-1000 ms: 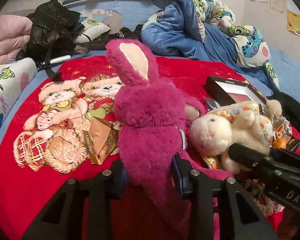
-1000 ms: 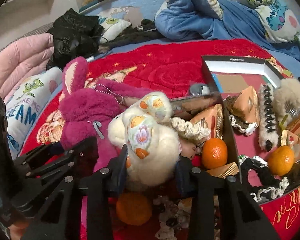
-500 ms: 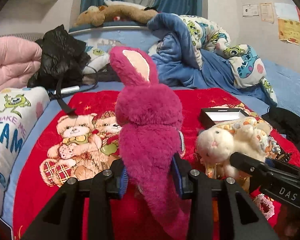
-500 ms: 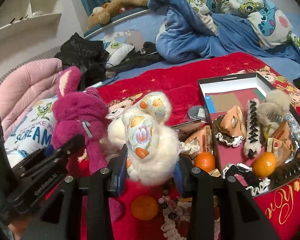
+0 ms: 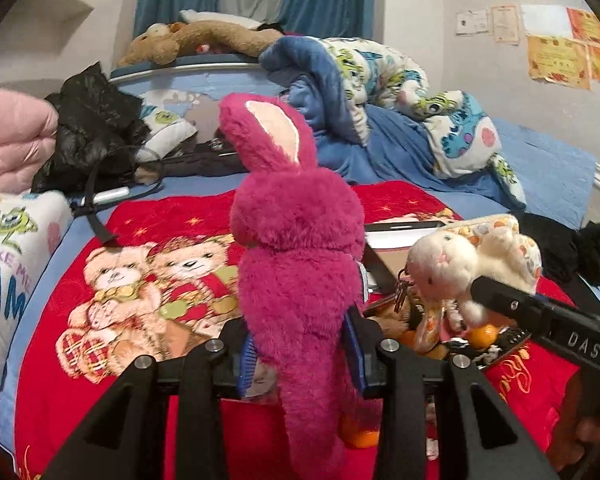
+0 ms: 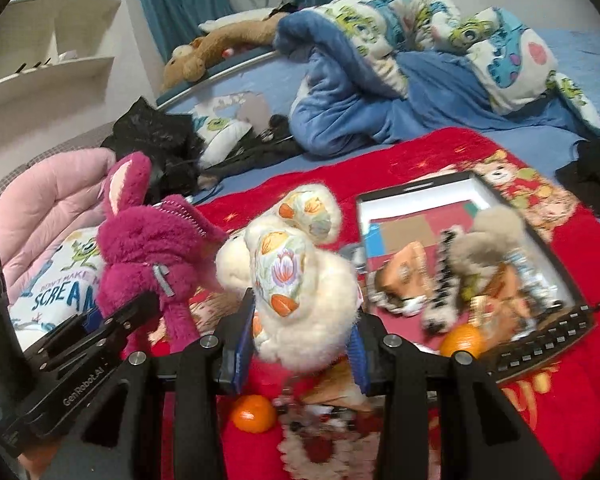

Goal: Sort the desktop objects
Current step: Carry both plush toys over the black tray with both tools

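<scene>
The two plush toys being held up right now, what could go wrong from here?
1. The left gripper pinches the magenta rabbit low on its body, so the heavy head may flop or slip from the jaws.
2. The right gripper holds the cream plush close beside the rabbit; the two could collide.
3. An orange and beads lie loose below; a dropped toy could knock them about.

Count: 2 grippers up, left gripper [image 5: 300, 356] w/ 1 magenta bunny [image 5: 296, 248], right gripper [image 6: 298, 354] w/ 1 cream plush [image 6: 300, 280]. Oranges: 2, one [image 6: 255, 413] at 6 o'clock, another [image 6: 462, 338] at 4. 1 black tray [image 6: 420, 188] at 3, 1 brown plush dog [image 5: 196, 38] at 12.
</scene>
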`<state>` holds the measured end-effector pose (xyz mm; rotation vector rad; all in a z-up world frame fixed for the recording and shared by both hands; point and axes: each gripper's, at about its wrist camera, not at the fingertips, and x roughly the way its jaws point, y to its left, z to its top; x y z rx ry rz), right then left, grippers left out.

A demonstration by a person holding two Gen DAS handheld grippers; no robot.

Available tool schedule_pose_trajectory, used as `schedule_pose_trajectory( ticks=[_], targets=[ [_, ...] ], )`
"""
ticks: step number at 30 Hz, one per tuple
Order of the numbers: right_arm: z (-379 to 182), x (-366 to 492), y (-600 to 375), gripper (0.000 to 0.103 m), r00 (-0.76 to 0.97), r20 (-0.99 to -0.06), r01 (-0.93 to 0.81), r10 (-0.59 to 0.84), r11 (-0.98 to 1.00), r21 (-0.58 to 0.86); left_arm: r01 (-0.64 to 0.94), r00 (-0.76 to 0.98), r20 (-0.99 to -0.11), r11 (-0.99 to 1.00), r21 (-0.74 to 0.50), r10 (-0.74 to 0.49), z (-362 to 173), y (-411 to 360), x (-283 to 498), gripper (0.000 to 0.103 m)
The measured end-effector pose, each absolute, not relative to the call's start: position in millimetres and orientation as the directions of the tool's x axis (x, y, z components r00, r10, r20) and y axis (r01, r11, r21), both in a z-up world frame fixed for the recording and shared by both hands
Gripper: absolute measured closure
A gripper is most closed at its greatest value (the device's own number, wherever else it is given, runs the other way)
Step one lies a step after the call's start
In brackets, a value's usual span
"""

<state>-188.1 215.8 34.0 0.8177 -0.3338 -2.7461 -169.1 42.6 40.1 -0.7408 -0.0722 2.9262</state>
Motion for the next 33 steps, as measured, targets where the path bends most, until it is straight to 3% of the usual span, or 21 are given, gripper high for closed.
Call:
schedule_pose_trajectory(
  ticks=[8, 18, 33],
  targets=[
    [53, -170, 288, 0.064, -0.869, -0.458, 0.066, -0.186, -0.962, 0.265, -0.205, -0.877, -0.435, -0.977, -0.049, 0.206, 74, 109, -162, 0.065],
    [52, -163, 348, 0.064, -0.88, -0.454, 0.03, -0.14, -0.97, 0.24, -0.299, -0.85, -0.418, -0.947, -0.118, 0.321, 87, 184, -172, 0.065],
    [46, -174, 360, 0.063, -0.874, -0.454, 0.041, -0.173, -0.957, 0.286, -0.292, -0.836, -0.46, -0.952, -0.09, 0.3, 73, 209, -194, 0.064]
  ],
)
